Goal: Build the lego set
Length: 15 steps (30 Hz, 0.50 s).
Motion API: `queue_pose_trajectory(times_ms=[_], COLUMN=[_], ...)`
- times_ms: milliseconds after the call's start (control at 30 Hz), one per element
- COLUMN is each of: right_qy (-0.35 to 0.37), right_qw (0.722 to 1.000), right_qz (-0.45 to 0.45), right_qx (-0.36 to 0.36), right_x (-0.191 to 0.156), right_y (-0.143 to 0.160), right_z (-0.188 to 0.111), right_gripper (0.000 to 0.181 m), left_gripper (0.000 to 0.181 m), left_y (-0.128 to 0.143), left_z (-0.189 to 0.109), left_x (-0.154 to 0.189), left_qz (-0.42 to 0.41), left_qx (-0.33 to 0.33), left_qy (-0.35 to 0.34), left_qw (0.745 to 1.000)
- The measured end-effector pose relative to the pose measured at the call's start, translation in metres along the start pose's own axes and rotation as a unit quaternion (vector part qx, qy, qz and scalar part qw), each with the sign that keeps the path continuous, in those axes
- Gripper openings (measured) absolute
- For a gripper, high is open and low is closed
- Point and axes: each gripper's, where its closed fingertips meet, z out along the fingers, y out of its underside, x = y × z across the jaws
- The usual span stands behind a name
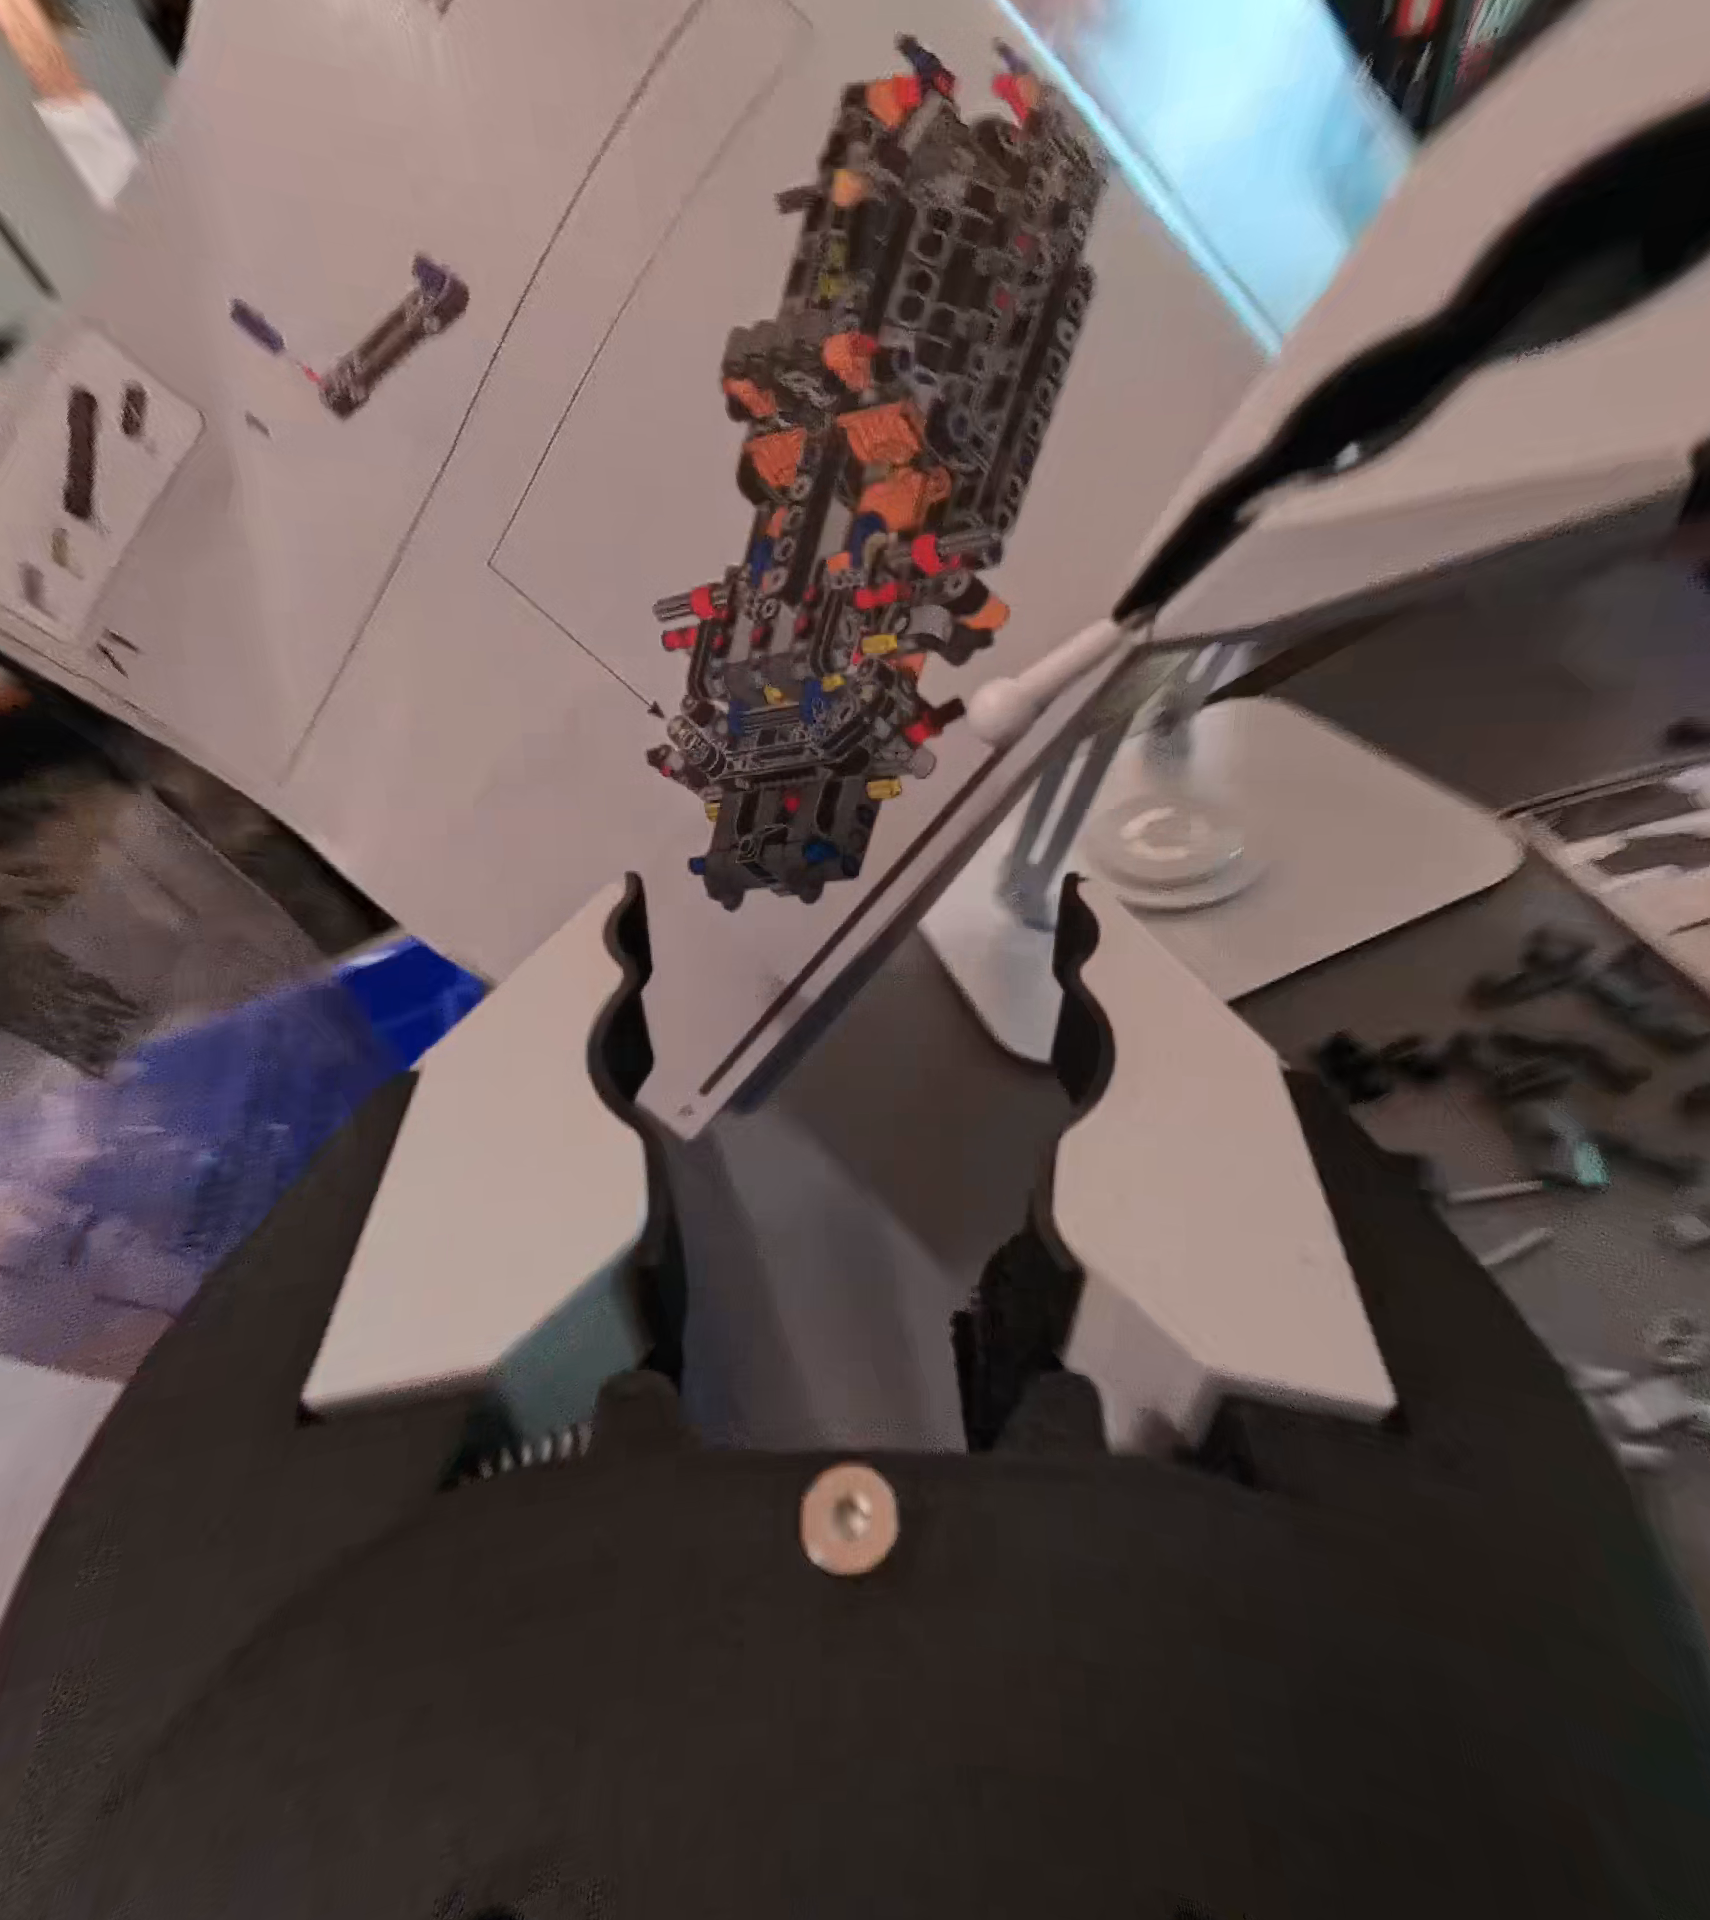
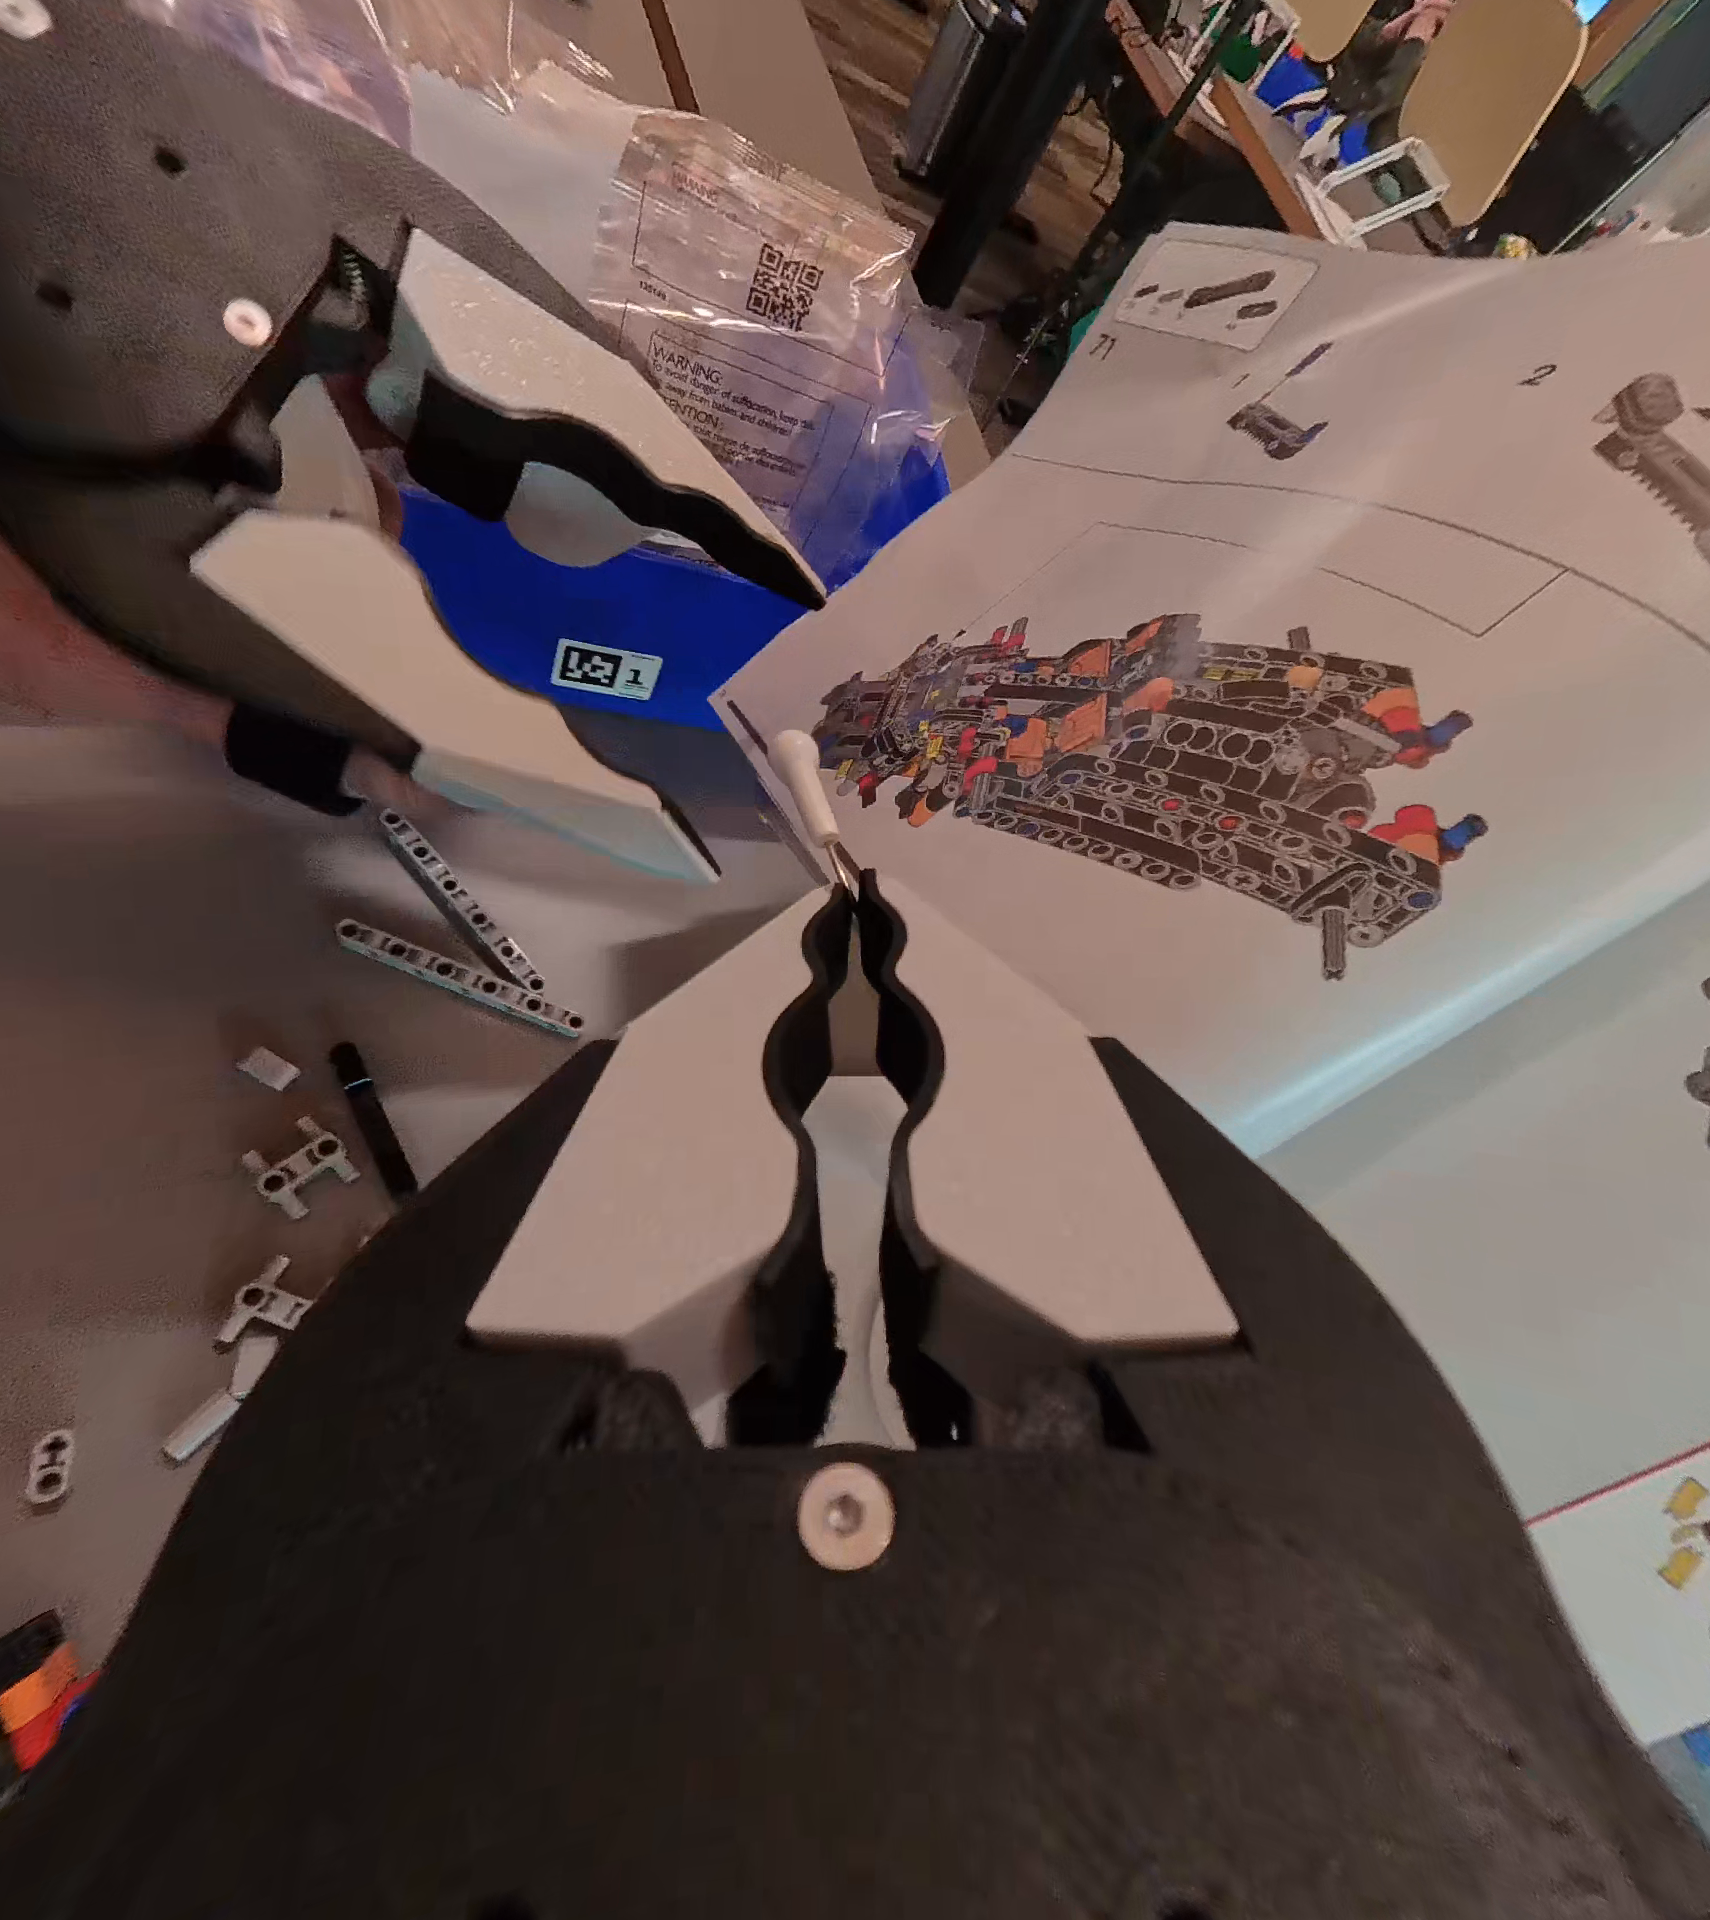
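The open instruction booklet (image 1: 477,436) stands tilted on a stand; its page shows a long black-and-orange model (image 2: 1142,769). My left gripper (image 1: 853,904) is open, and the page's lower corner (image 1: 690,1112) lies between its fingers, next to the left one. It also shows in the right wrist view (image 2: 768,738), open at the page corner. My right gripper (image 2: 856,894) is shut on the thin metal arm of the stand's white-tipped page holder (image 2: 809,779), which rests on the page edge. The right gripper also shows in the left wrist view (image 1: 1131,613).
Loose grey beams (image 2: 461,966), small grey connectors (image 2: 300,1164) and a black axle (image 2: 373,1132) lie on the table to the left. A blue box (image 2: 560,613) and a plastic bag (image 2: 757,312) sit behind. The stand's white base (image 1: 1350,810) and more dark parts (image 1: 1557,1091) are on the right.
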Motion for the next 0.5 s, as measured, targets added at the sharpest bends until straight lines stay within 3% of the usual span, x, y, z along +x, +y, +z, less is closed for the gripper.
queue_pose_trajectory(times_ms=[33,100,300,400,500], right_qy=[-0.008,-0.017,-0.019,-0.018,-0.004], right_qw=[1.0,1.0,0.999,0.999,0.999], right_qz=[0.009,0.02,0.025,0.037,0.049], right_qx=[0.002,0.005,-0.009,-0.011,-0.007], right_x=[0.0,0.0,0.0,0.002,0.006], right_y=[0.0,0.0,-0.001,-0.002,-0.005], right_z=[0.0,-0.001,-0.002,-0.004,-0.004], right_gripper=[0.0,0.0,0.0,0.0,0.0], left_gripper=[0.075,0.073,0.038,0.022,0.017], left_y=[0.001,0.001,-0.001,-0.002,0.0], left_z=[0.0,0.008,0.044,0.046,0.042], left_x=[0.0,0.002,0.001,0.006,0.003], left_qz=[0.038,0.078,0.158,0.191,0.217], left_qx=[-0.011,-0.027,-0.049,-0.059,-0.068], left_qy=[-0.024,-0.048,-0.094,-0.1,-0.115], left_qw=[0.999,0.995,0.982,0.975,0.967])
